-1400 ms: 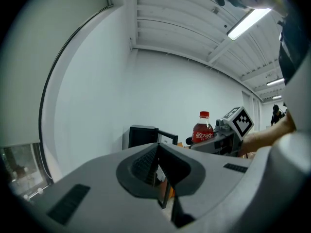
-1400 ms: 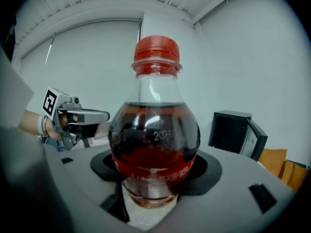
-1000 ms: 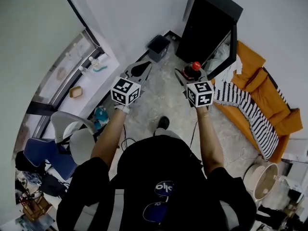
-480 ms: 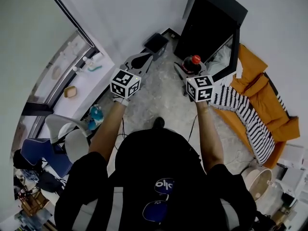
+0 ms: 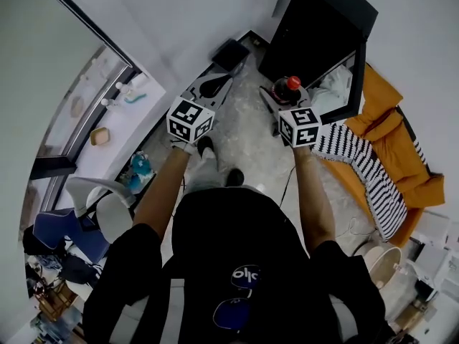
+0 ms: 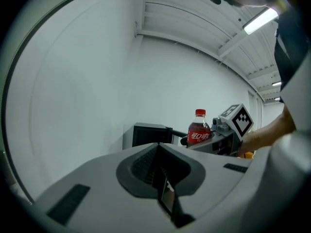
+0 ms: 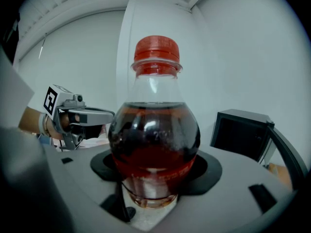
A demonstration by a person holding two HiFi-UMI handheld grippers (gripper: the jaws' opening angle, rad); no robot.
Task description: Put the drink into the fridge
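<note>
**Both forearms and the bottle, seen from my station.** Both forearms reach straight forward, side by side and well apart, over the floor.

The left gripper points ahead, close to level. Its fingers are closed together with nothing between them.

The right gripper points ahead and slightly downward, toward the black fridge. The fridge door stands open and swung to the right. The right fingers stand wide and clamp the bottle round its lower body, one on each side.

The bottle is carried in the air, in front of the fridge opening and near it, not inside. It stands upright with its long axis vertical and its red cap at the top. The dark drink fills it up to the shoulder.

From the left gripper view I see the bottle to the right, in front of the fridge, with its label facing that camera.
</note>
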